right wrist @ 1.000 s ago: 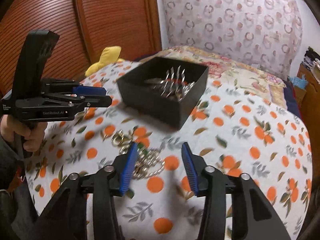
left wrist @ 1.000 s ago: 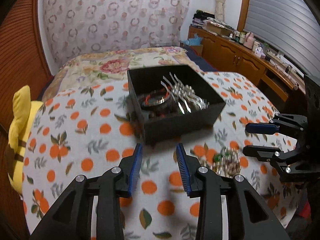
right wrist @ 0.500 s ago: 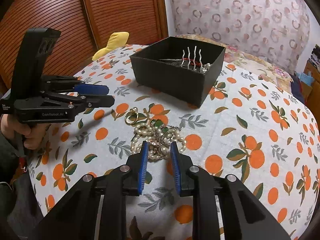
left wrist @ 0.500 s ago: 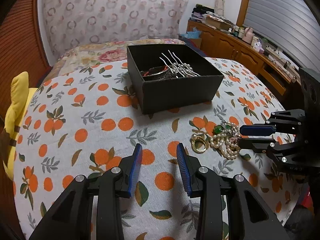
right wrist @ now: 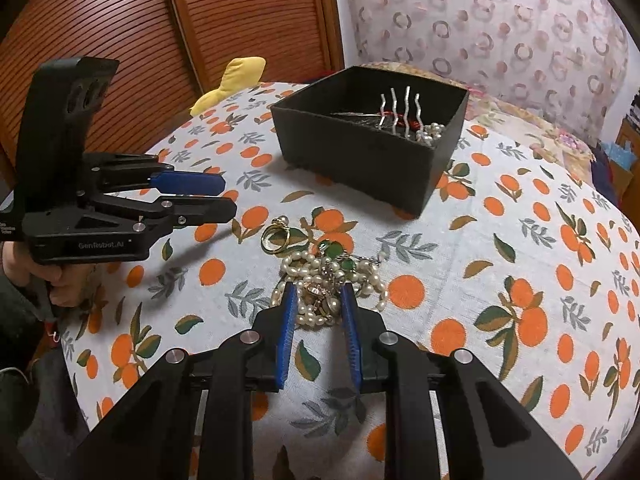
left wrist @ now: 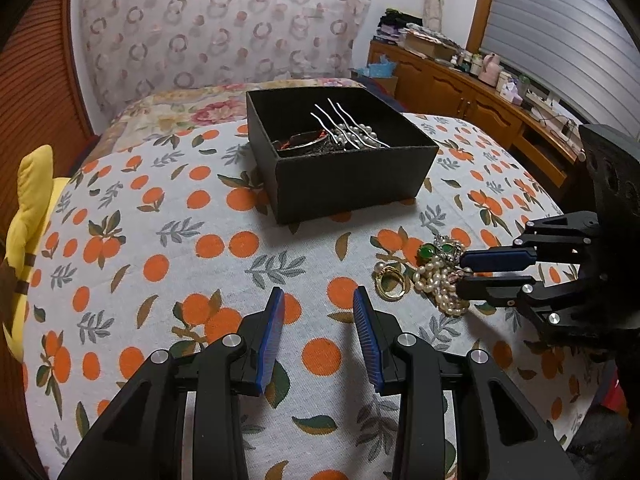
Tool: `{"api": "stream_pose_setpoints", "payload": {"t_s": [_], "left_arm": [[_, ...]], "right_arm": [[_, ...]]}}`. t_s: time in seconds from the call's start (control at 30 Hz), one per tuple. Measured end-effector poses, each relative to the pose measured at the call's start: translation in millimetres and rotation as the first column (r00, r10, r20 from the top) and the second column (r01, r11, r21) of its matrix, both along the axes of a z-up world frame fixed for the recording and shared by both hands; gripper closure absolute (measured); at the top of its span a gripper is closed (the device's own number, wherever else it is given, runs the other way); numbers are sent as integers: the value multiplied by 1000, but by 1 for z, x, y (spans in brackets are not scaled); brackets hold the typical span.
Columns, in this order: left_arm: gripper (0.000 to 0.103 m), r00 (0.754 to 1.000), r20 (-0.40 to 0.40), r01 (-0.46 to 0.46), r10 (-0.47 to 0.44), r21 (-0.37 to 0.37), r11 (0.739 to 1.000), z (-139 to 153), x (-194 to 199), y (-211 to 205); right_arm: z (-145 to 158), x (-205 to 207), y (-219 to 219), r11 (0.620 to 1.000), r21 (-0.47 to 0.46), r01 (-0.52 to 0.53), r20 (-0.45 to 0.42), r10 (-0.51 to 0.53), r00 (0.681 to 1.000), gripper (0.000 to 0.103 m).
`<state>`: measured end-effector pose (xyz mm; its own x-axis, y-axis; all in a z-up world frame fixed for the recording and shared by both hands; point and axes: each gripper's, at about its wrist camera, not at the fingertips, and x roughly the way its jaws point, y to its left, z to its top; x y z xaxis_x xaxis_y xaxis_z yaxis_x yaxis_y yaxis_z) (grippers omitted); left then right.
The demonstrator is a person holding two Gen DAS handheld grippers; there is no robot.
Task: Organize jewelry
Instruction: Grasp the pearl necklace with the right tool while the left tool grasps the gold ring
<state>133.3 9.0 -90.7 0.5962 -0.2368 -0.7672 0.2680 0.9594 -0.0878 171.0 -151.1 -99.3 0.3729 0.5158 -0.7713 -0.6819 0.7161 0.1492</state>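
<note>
Already, silver wavy hairpins (left wrist: 347,128) are lying inside the square black box (right wrist: 372,168). The right tongs (right wrist: 318,292) are sitting half-open around the tangled white pearl necklace pile (right wrist: 320,280) on the orange-print desk (left wrist: 160,240), not squeezing yet. The left tongs (left wrist: 318,300) are hanging open, holding nothing.

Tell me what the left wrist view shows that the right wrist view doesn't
Only the left wrist view shows the wooden cabinets and the window blind. Only the right wrist view shows the person's hand on the left hand-held gripper, and the right hand-held gripper with its fingers astride the pearl pile. Both show the black box, gold ring, green beads and yellow plush.
</note>
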Motion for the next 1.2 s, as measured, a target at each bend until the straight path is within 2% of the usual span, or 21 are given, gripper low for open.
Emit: {"api": "stream_pose_setpoints", "payload": {"t_s": [0.1, 0.23, 0.43, 0.77, 1.2], "left_arm": [[69, 1000, -1, 1, -1, -1, 1000, 0, -1, 0], [69, 1000, -1, 0, 0, 1, 1000, 0, -2, -1], [69, 1000, 3, 1, -1, -3, 1000, 0, -3, -1], [69, 1000, 10, 21, -20, -8, 1000, 1, -10, -13], [69, 997, -11, 81, -81, -24, 996, -1, 5, -39]], "right_arm": [[0, -2, 2, 1000, 5, -11, -7, 11, 1000, 80], [2, -5, 0, 999, 32, -22, -13, 23, 1000, 92], [5, -9, -9, 999, 51, -2, -4, 2, 1000, 92], [23, 0, -40, 983, 148, 104, 14, -108, 994, 92], [40, 4, -78, 967, 151, 205, 84, -220, 972, 92]]}}
